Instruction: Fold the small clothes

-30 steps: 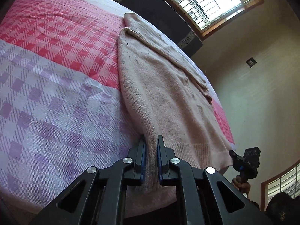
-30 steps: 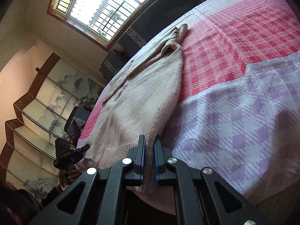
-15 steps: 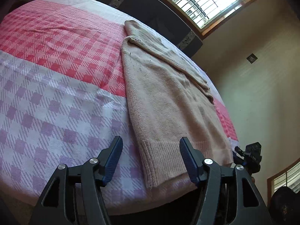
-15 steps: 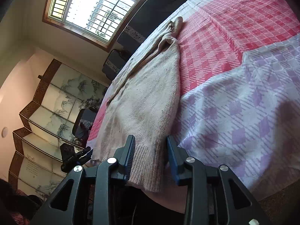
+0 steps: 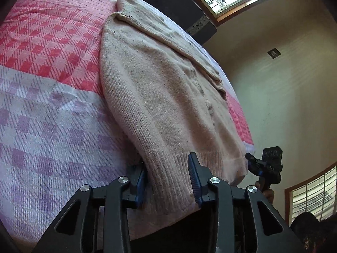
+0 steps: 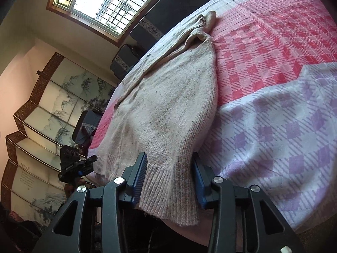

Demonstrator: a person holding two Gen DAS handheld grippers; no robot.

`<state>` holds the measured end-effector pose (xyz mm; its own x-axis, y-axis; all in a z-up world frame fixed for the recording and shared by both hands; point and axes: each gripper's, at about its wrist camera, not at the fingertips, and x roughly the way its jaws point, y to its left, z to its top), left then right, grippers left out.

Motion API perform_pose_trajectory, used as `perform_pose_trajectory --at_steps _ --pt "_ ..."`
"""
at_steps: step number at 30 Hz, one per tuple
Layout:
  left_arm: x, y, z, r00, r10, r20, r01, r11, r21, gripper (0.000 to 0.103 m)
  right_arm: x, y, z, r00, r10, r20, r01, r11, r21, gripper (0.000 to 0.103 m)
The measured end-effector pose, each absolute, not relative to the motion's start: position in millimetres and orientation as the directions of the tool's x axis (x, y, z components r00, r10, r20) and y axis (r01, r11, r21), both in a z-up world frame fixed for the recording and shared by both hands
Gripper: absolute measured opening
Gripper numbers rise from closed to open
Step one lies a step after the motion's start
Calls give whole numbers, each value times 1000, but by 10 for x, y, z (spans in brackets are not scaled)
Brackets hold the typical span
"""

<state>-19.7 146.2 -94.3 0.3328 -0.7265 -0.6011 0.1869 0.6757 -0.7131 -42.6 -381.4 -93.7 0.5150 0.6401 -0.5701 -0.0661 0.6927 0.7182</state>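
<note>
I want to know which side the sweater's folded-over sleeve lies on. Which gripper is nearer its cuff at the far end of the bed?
Left. The cuff lies straight up the sweater edge from the left gripper; the right gripper sits at the opposite hem corner.

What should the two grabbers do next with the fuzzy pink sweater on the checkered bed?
Probably pinch shut on the ribbed hem, then lift it toward the collar. The left gripper and right gripper have just been closing, each straddling a bottom corner of the sweater, pads not clearly pressing yet. The sweater lies flat on the bedspread, sleeves already folded in.
</note>
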Motion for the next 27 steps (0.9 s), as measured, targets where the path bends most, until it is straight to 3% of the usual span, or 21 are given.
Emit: perform_pose_trajectory --at_steps 2,6,8,10,11,18,25,27 --pt "-213 1443 -942 333 -727 -600 189 675 -713 36 -417 -3818 -969 512 619 -596 -37 709 704 11" --pt "-247 1389 -873 348 -708 -614 197 696 -691 48 -429 -3843 -989 515 624 -587 -20 693 720 9" --pt "-274 1373 -802 362 -691 -626 207 714 -668 67 -444 -3861 -966 524 633 -570 -30 683 730 9" --pt "-313 1410 -736 396 -656 -643 205 745 -634 81 -445 -3876 -946 527 623 -578 -37 696 717 10" --pt "-313 1450 -726 407 -642 -649 200 756 -623 82 -433 -3881 -946 520 637 -569 -45 686 726 11" --pt "-244 1679 -823 373 -730 -572 160 658 -736 82 -361 -3827 -958 495 659 -566 -62 676 734 15" --pt "-224 1554 -817 372 -729 -574 155 659 -736 82 -341 -3804 -983 490 644 -588 -30 686 727 15" --pt "-249 1501 -823 396 -720 -571 156 665 -730 75 -336 -3787 -985 486 638 -597 -16 690 724 12"
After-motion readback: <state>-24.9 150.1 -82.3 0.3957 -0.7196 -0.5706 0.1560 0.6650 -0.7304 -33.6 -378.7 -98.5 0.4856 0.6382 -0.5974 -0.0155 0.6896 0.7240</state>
